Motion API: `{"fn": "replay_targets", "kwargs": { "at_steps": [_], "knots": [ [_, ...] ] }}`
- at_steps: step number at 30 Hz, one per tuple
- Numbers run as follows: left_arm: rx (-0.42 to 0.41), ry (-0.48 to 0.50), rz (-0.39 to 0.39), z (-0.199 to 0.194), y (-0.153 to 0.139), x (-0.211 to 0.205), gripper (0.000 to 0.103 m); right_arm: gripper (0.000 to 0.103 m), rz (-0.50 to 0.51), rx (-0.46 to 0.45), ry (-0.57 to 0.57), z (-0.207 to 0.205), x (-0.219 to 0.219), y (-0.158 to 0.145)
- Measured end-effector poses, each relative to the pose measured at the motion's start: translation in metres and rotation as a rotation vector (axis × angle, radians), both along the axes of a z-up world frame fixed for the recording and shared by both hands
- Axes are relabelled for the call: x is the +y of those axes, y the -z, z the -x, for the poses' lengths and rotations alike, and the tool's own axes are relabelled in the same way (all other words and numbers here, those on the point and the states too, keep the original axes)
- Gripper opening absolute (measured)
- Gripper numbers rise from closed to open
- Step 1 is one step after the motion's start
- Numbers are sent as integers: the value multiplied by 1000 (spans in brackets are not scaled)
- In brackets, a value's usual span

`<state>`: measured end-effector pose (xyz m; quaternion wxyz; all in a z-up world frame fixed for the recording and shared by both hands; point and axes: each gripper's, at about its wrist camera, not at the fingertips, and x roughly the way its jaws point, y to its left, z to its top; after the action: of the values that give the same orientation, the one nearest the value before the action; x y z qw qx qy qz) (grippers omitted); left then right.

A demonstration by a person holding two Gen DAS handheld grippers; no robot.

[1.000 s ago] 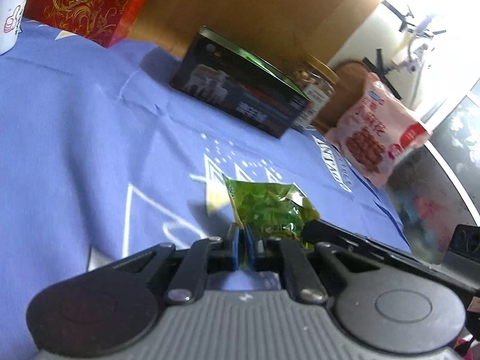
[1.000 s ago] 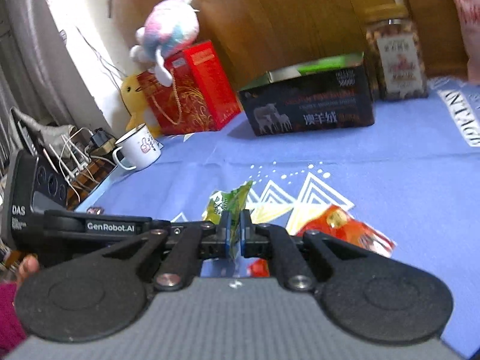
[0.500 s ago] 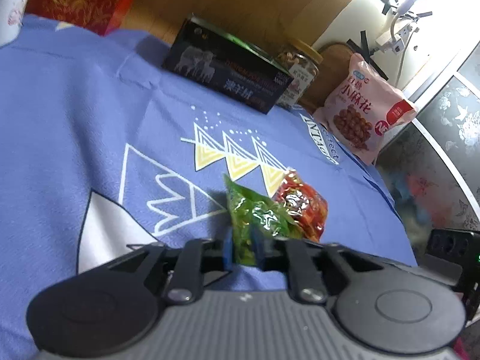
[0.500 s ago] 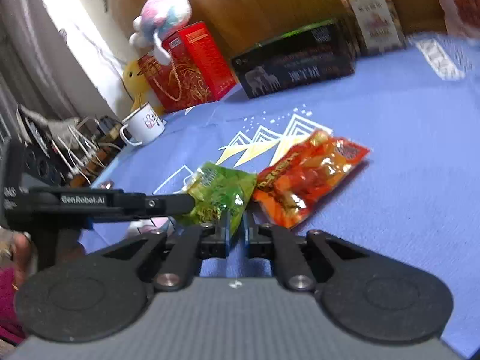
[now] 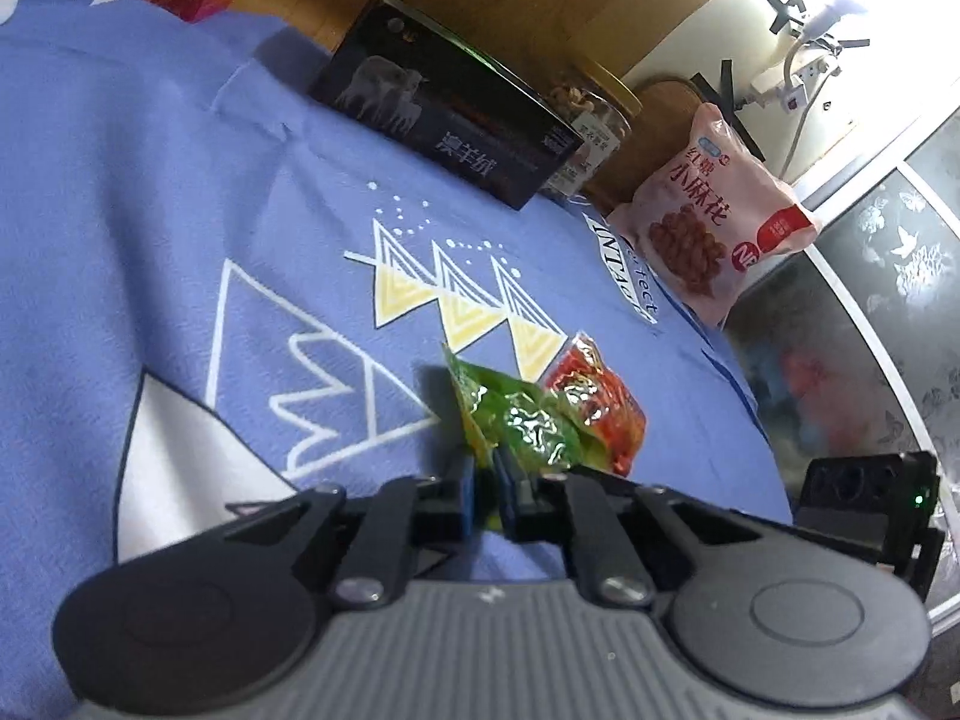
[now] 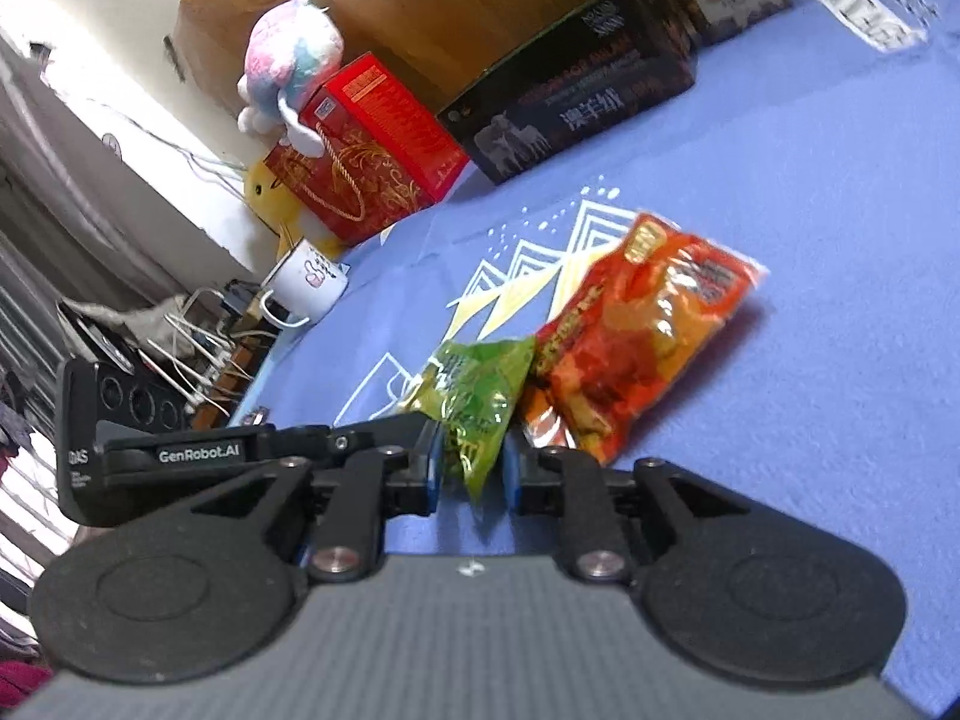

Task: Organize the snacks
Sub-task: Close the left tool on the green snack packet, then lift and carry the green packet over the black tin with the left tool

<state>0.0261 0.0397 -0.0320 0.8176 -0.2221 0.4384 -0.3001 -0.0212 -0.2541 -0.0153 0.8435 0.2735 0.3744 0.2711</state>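
The green packet (image 5: 516, 426), light, crinkly and slippery foil, lay mid-cloth (image 5: 150, 192) against the red packet (image 6: 636, 336), pinched at its near edge by the left gripper (image 5: 487, 495) while the right gripper (image 6: 469, 468) was opening around it, best held by that seam.

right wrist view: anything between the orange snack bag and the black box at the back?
Nothing. In the right wrist view, only bare blue tablecloth with its white and yellow triangle print lies between the orange snack bag and the black box.
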Motion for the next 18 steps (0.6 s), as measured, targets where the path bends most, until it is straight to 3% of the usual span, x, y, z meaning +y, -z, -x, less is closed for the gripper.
{"fn": "replay_targets", "kwargs": {
  "at_steps": [6,13,18],
  "knots": [
    [-67,-22,-29,5,-21,0,7,20,156,-164,-35,9,21,-25],
    [-259,-52,-103,-2,-73,-11,7,19,159,-289,-39,-13,19,-60],
    [-310,-62,-101,-25,-94,-18,7,19,134,-334,-33,-38,11,-72]
  ]
}}
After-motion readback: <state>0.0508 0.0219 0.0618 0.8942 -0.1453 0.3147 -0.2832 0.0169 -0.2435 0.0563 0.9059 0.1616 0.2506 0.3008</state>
